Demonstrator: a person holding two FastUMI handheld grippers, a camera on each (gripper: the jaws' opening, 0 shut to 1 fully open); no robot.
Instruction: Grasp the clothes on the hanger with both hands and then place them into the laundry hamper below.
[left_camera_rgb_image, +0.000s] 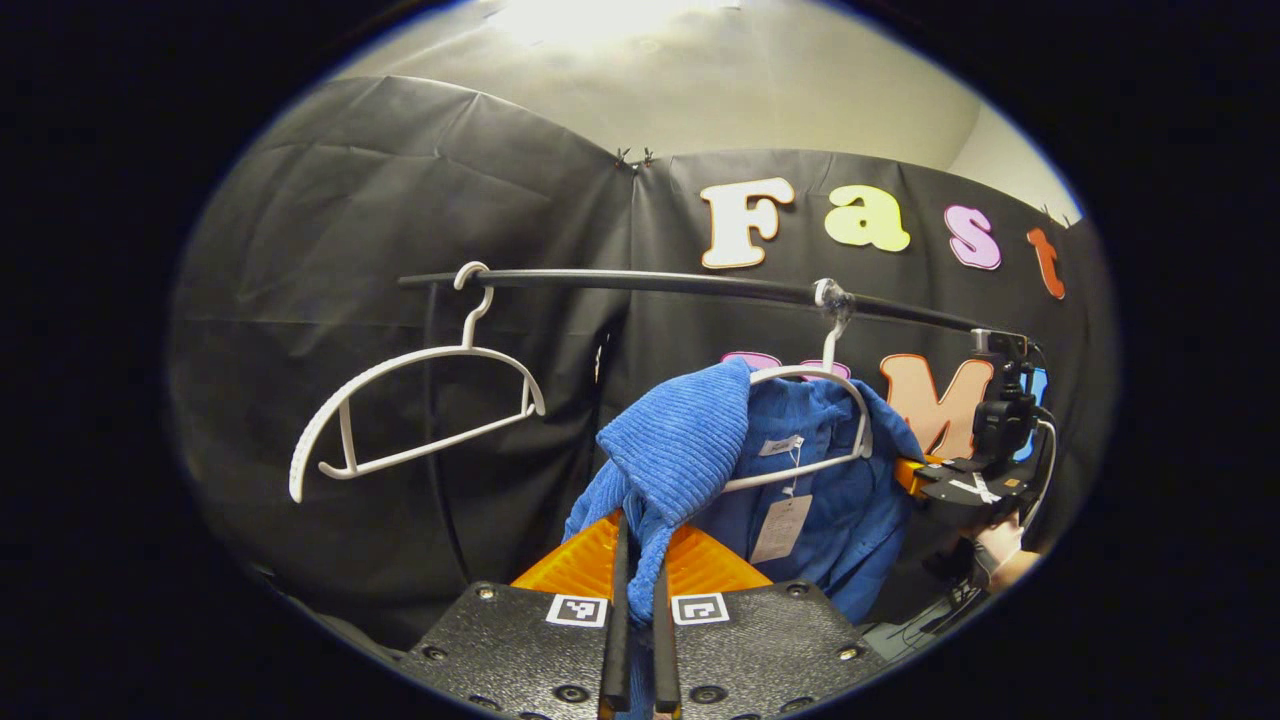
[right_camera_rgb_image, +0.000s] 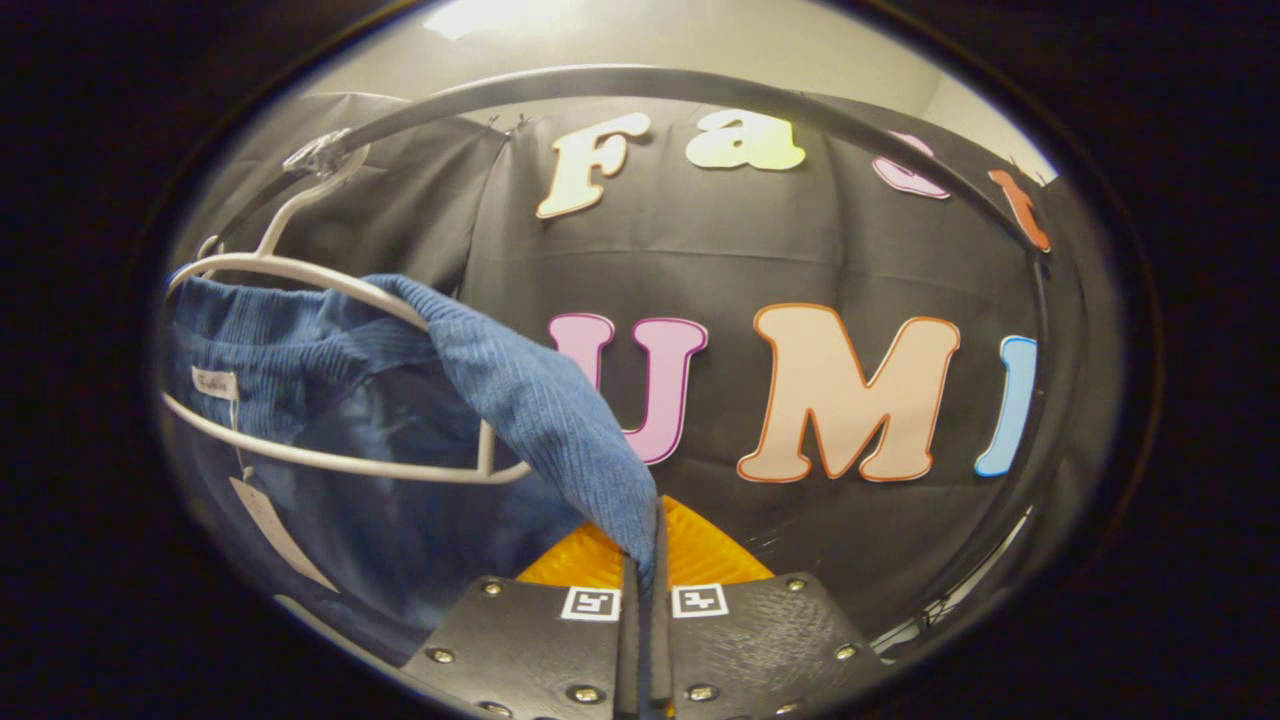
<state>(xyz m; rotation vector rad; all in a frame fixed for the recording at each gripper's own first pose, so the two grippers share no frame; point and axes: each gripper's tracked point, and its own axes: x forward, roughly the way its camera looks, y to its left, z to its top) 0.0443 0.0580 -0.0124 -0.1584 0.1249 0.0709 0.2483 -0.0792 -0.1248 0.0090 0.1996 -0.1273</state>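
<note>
A blue corduroy garment (left_camera_rgb_image: 690, 450) hangs on a white hanger (left_camera_rgb_image: 835, 400) from the black rail (left_camera_rgb_image: 700, 285). My left gripper (left_camera_rgb_image: 640, 545) is shut on the garment's near shoulder, whose fabric bunches up off the hanger's end. Farther right in the left gripper view, the right gripper (left_camera_rgb_image: 915, 475) and a hand hold the other shoulder. In the right gripper view, my right gripper (right_camera_rgb_image: 645, 540) is shut on a fold of the blue garment (right_camera_rgb_image: 520, 400) pulled over the white hanger (right_camera_rgb_image: 330, 290). A paper tag (left_camera_rgb_image: 782, 528) dangles inside the collar.
An empty white hanger (left_camera_rgb_image: 410, 400) hangs tilted on the rail to the left in the left gripper view. The black cloth wall (left_camera_rgb_image: 400, 250) stands close behind the rail. The rail (right_camera_rgb_image: 650, 85) arcs overhead in the right gripper view.
</note>
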